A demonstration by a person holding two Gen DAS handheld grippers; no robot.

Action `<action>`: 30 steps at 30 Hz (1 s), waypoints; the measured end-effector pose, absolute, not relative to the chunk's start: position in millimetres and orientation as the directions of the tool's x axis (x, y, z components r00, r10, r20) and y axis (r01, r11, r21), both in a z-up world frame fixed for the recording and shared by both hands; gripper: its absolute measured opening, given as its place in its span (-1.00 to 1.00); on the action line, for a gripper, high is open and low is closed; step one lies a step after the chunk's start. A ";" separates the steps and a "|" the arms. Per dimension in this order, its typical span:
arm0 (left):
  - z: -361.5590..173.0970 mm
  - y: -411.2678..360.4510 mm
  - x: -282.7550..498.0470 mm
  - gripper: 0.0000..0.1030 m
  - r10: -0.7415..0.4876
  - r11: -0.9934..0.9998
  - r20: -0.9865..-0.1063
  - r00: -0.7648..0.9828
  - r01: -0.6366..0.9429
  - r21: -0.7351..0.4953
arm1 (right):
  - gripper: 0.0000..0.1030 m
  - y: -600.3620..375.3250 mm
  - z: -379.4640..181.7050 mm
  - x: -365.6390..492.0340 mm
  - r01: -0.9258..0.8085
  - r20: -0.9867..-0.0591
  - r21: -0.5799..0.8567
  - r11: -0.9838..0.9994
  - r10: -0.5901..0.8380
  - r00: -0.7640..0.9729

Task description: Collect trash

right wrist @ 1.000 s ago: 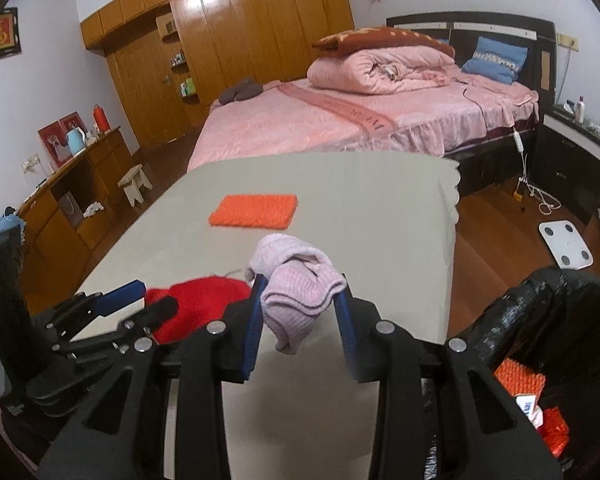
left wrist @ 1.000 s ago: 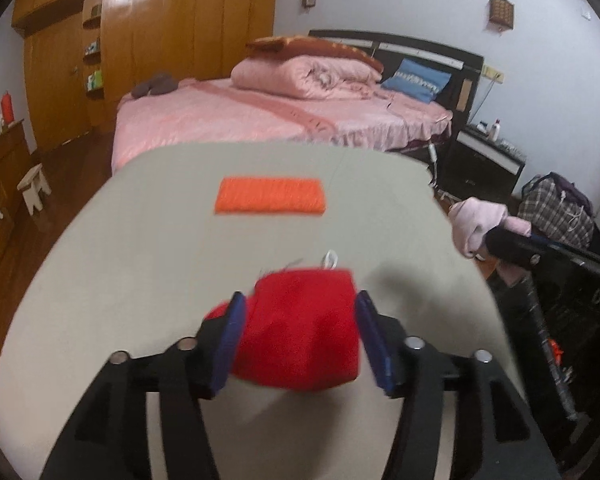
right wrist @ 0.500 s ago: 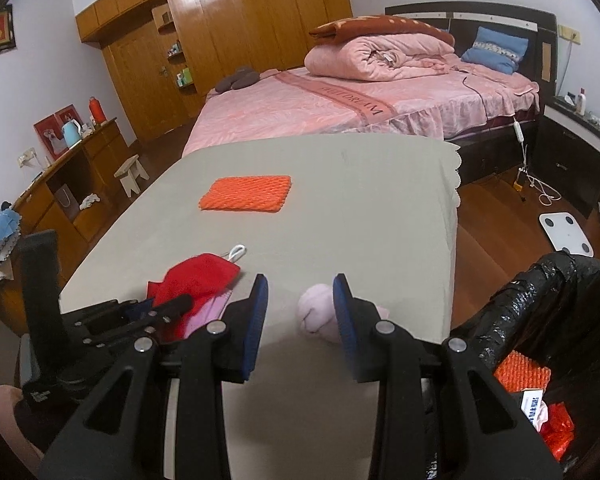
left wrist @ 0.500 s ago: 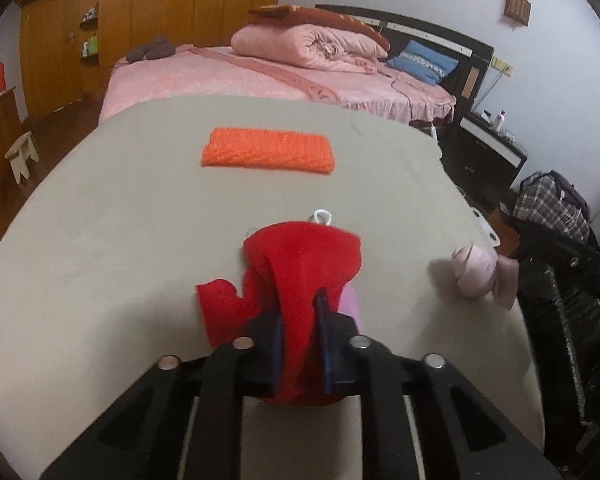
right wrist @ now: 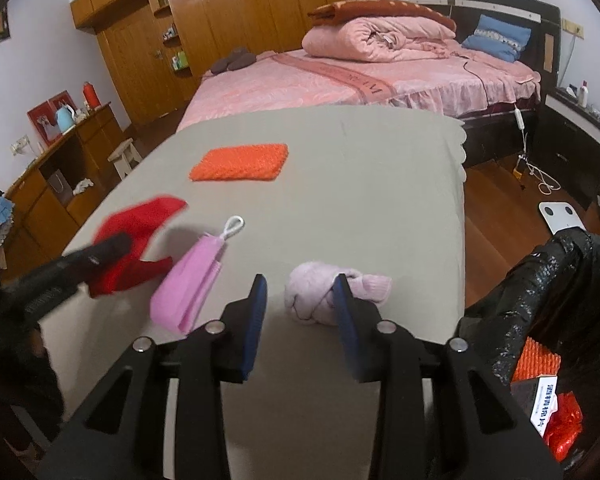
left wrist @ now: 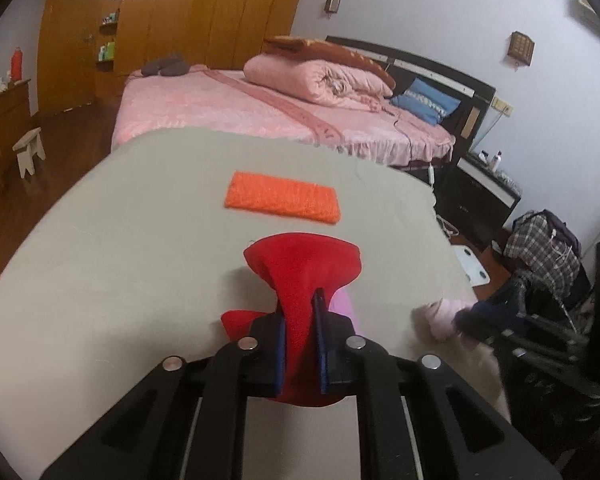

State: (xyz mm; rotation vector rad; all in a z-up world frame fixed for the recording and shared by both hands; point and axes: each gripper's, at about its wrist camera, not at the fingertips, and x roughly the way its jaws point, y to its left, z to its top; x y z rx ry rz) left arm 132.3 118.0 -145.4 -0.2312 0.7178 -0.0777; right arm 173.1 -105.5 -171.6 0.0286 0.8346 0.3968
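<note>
1. Left tongs [left wrist: 300,320]: jaws pinched narrow on the red cloth [left wrist: 304,264], which bunches between the blue pads and fans out above them. Cloth's lower edge hidden behind the gripper body.
2. Right tongs [right wrist: 300,300]: jaws have just been opening and stand part open, pads not pressing. The pale pink balled cloth [right wrist: 312,296] lies on the table between the tips, its right end partly covered by the right finger.
3. Table [right wrist: 380,200], grey cover: near edge cut off by both gripper bodies.
4. Black bin bag [right wrist: 540,280] at 4 o'clock of the table in the right wrist view, mouth open. Inside, an orange pad, a printed box and red scraps, all partly cut off by the frame.
5. Orange mat [right wrist: 240,162] lies flat at 12 o'clock on the table, well apart from both tongs.
6. Pink folded mask [right wrist: 192,284] with a white loop, at 9 o'clock of the right tongs, just beside the red cloth. In the left wrist view only a sliver shows.
7. Left view: blurred at 3 o'clock; the right tongs there are hard to make out.
</note>
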 end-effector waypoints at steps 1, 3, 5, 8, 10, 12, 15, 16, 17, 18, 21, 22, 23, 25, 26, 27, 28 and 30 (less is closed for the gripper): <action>-142.9 117.3 132.9 -0.77 -0.151 0.971 -0.637 0.756 -0.008 -0.239 | -0.09 -104.2 -174.2 174.5 -0.332 -0.720 0.173 0.927 0.349 0.600; -137.8 118.7 132.4 -0.77 -0.152 0.970 -0.627 0.764 -0.006 -0.242 | 0.02 -102.3 -177.7 176.4 -0.328 -0.722 0.156 0.932 0.334 0.605; -135.9 119.4 133.4 -0.77 -0.150 0.970 -0.624 0.766 -0.007 -0.242 | 0.16 -99.5 -182.4 179.8 -0.322 -0.728 0.131 0.938 0.312 0.611; -135.1 120.2 134.1 -0.77 -0.146 0.972 -0.624 0.768 -0.006 -0.235 | 0.23 -96.9 -189.7 185.3 -0.305 -0.734 0.093 0.948 0.272 0.623; -135.9 120.0 134.1 -0.77 -0.143 0.973 -0.626 0.767 -0.006 -0.230 | 0.23 -96.3 -192.8 188.8 -0.296 -0.738 0.073 0.952 0.252 0.627; -137.6 119.9 133.5 -0.77 -0.140 0.973 -0.629 0.765 -0.010 -0.229 | 0.23 -96.9 -196.7 193.8 -0.286 -0.742 0.064 0.956 0.237 0.627; -138.2 121.0 134.8 -0.77 -0.139 0.973 -0.634 0.761 -0.015 -0.231 | 0.19 -95.0 -202.8 201.6 -0.274 -0.751 0.025 0.961 0.199 0.630; -138.4 121.2 135.6 -0.77 -0.138 0.973 -0.636 0.760 -0.015 -0.229 | 0.15 -94.3 -204.3 204.1 -0.271 -0.752 0.016 0.963 0.190 0.631; -138.5 121.1 135.9 -0.77 -0.137 0.973 -0.637 0.759 -0.016 -0.229 | 0.07 -94.0 -206.4 206.6 -0.261 -0.754 0.006 0.965 0.176 0.632; -138.7 121.2 136.5 -0.77 -0.136 0.973 -0.638 0.758 -0.017 -0.228 | 0.01 -93.5 -208.0 209.1 -0.253 -0.756 -0.005 0.967 0.162 0.634; -138.3 122.1 138.7 -0.77 -0.130 0.974 -0.641 0.756 -0.025 -0.227 | -0.28 -91.9 -209.0 214.6 -0.235 -0.754 -0.044 0.971 0.122 0.645; -137.1 122.4 139.2 -0.77 -0.130 0.973 -0.640 0.758 -0.027 -0.230 | -0.37 -92.8 -208.9 216.3 -0.224 -0.753 -0.050 0.973 0.111 0.649; -135.6 122.0 139.1 -0.77 -0.128 0.973 -0.637 0.760 -0.028 -0.229 | -0.41 -94.9 -208.8 218.4 -0.214 -0.752 -0.044 0.976 0.109 0.650; -133.2 121.2 137.7 -0.77 -0.124 0.974 -0.632 0.765 -0.028 -0.225 | -0.44 -96.5 -207.1 219.8 -0.210 -0.751 -0.028 0.977 0.118 0.649; -129.2 120.5 137.0 -0.77 -0.121 0.975 -0.627 0.770 -0.027 -0.222 | -0.45 -97.7 -204.3 219.0 -0.215 -0.748 -0.008 0.977 0.136 0.650; -127.4 120.9 136.3 -0.77 -0.119 0.975 -0.624 0.773 -0.027 -0.220 | -0.45 -99.4 -199.6 217.3 -0.225 -0.741 0.030 0.974 0.173 0.648; -124.6 120.3 135.8 -0.77 -0.116 0.976 -0.621 0.776 -0.028 -0.217 | -0.45 -100.6 -192.9 214.9 -0.234 -0.732 0.067 0.970 0.207 0.649; -116.3 118.8 134.6 -0.77 -0.114 0.976 -0.610 0.784 -0.025 -0.214 | -0.45 -101.3 -176.2 208.6 -0.253 -0.710 0.109 0.961 0.254 0.657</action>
